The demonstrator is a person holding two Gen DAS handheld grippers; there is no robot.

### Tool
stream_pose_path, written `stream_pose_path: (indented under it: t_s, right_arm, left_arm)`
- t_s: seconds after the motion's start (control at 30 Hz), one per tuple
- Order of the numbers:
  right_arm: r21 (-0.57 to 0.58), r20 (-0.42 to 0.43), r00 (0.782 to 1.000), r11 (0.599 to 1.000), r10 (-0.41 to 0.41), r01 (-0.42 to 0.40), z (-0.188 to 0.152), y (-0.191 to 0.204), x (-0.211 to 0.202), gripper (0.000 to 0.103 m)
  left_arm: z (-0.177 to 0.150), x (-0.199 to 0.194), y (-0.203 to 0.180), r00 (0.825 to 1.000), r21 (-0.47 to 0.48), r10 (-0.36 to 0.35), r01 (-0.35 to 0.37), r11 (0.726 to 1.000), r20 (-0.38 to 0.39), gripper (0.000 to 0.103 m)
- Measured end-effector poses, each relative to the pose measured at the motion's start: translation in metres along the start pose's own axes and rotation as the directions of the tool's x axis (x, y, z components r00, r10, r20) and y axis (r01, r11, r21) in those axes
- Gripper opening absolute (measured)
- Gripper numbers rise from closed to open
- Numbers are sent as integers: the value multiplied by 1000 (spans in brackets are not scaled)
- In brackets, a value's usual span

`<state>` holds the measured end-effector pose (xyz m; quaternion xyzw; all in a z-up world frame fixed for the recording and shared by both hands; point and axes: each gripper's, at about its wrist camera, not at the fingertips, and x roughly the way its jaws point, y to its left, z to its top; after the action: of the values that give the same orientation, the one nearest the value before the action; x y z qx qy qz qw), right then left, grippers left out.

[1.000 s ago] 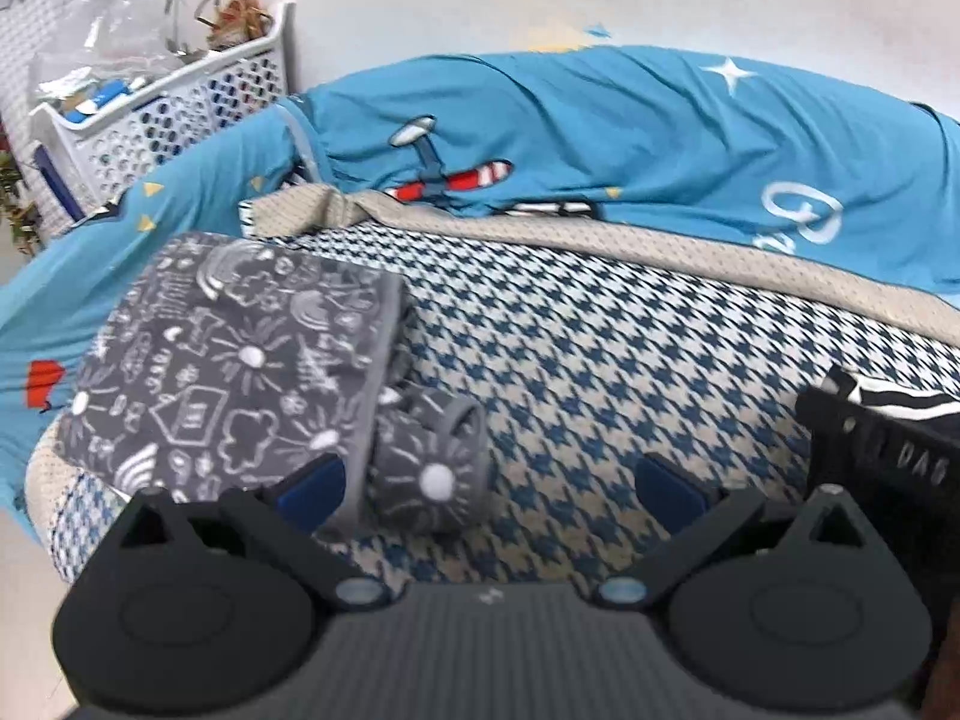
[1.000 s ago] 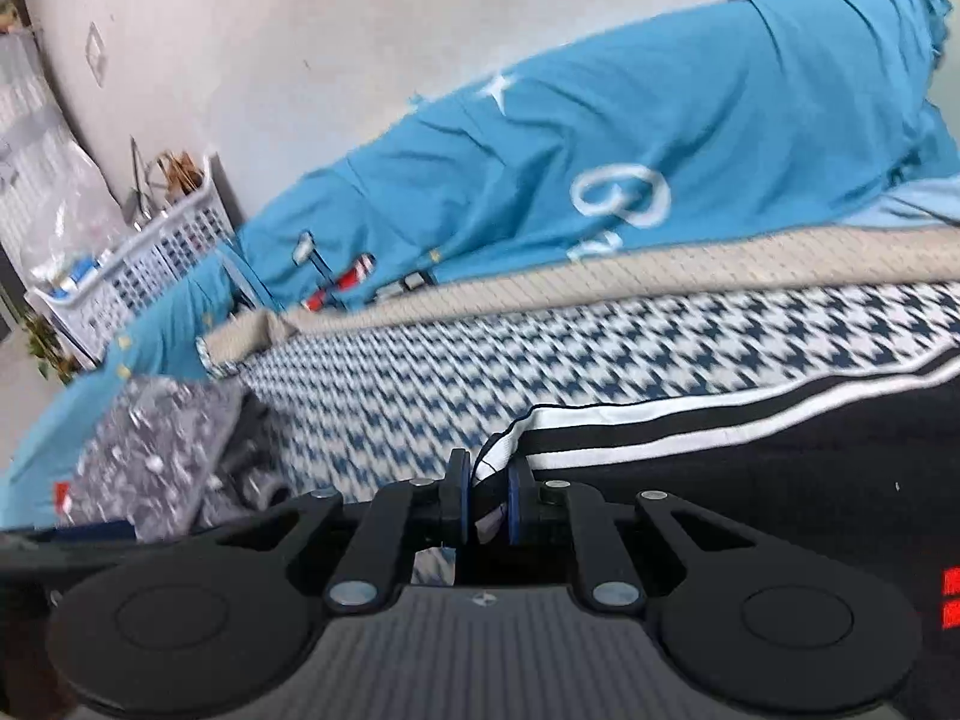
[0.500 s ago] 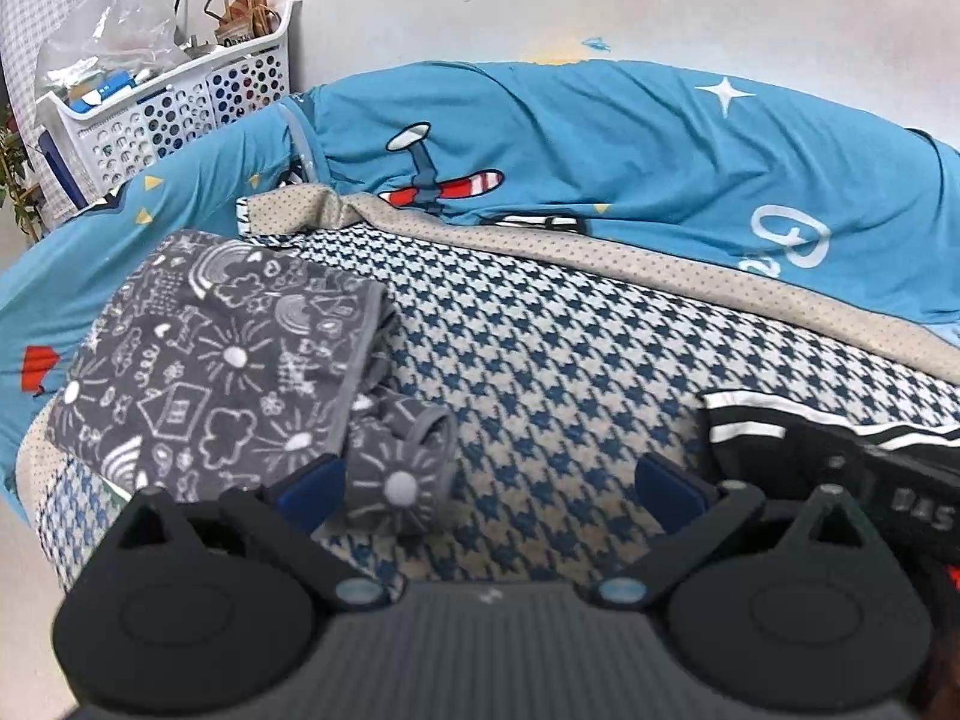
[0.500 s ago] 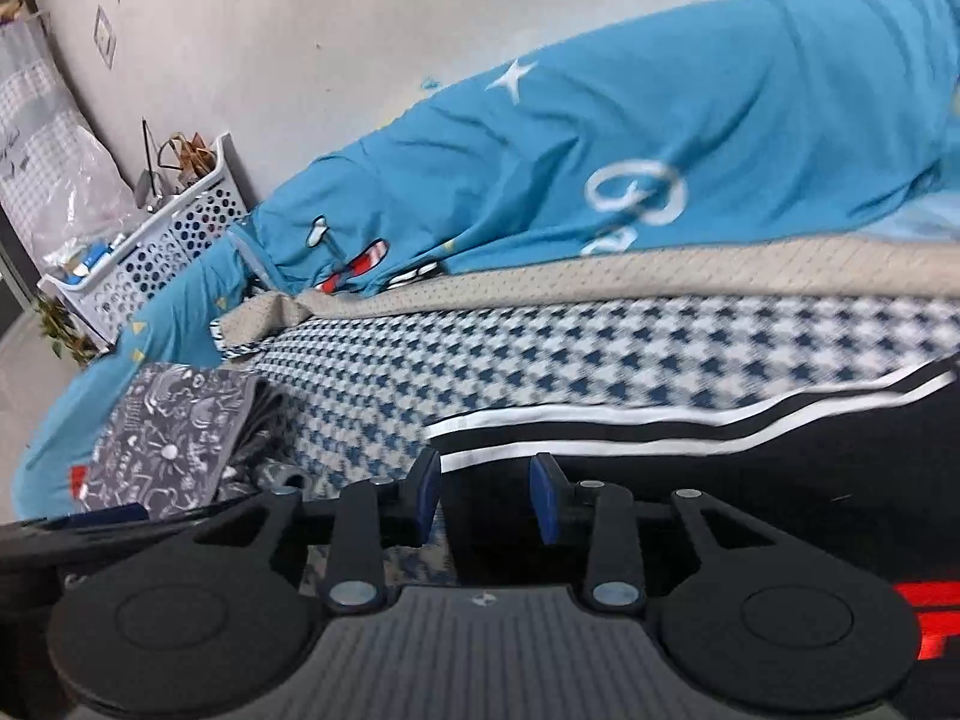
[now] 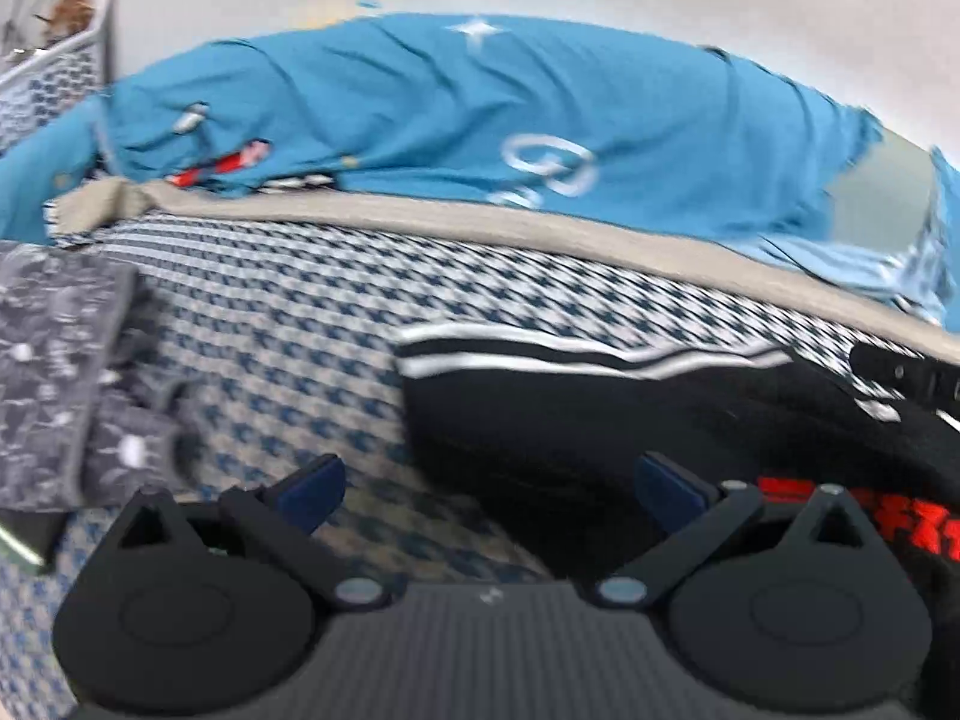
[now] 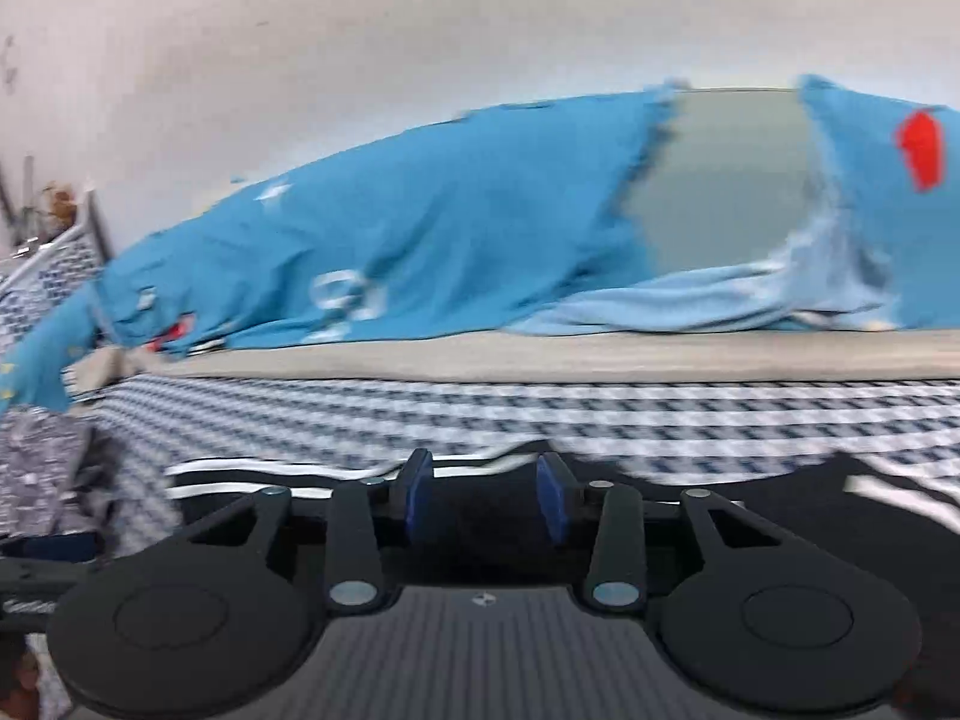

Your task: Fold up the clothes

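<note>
A black garment (image 5: pixel 540 420) with white stripes and red lettering lies flat on the houndstooth bed cover (image 5: pixel 288 312). My left gripper (image 5: pixel 492 489) is open just above the garment's left edge, nothing between its fingers. A folded grey doodle-print garment (image 5: pixel 54 360) lies at the left. In the right wrist view the black garment (image 6: pixel 780 498) spreads under my right gripper (image 6: pixel 485 495), which is open and holds nothing. The grey garment (image 6: pixel 42 468) shows at the far left there.
A rumpled blue quilt (image 5: pixel 480 120) with cartoon prints lies along the wall behind the cover. A white lattice basket (image 5: pixel 54 78) stands at the far left. The other gripper's black body (image 5: pixel 906 372) reaches in at the right edge.
My right gripper let go of the black garment's striped edge and opened wider. The left gripper swung right, from the grey garment to the black one, which now lies flat.
</note>
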<state>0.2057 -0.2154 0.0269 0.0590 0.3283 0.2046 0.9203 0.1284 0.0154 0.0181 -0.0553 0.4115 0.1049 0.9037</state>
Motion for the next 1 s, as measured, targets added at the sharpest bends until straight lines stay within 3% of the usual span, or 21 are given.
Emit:
stream_pose_path:
  t_s: [0.2,0.4,0.6,0.83,0.97,1.0]
  right_arm:
    - [1,3,993,993,-122,122,-4,-50,-3,46]
    - [0,2,973,973,-232,232,-9,-98,-5,48]
    - [-37,15,966,965,-259,260,-16,-112,1,50]
    - [-81,21,963,960,-267,268,-21,-121,13,61]
    - [-99,30,968,963,-250,252,-24,-122,16,62]
    - [-110,32,969,963,-245,247,-25,-122,17,56]
  left_arm:
    - [-7,11,-25,997,37,-64,66,997,-42,103]
    - [-12,21,-42,994,59,-83,87,994,-71,103]
    - [-16,31,-53,990,57,-98,105,993,-102,103]
    - [-19,41,-59,986,68,-93,103,992,-137,103]
    - [-20,45,-60,985,71,-87,99,993,-150,103]
    - [-20,46,-60,985,72,-86,98,993,-153,103]
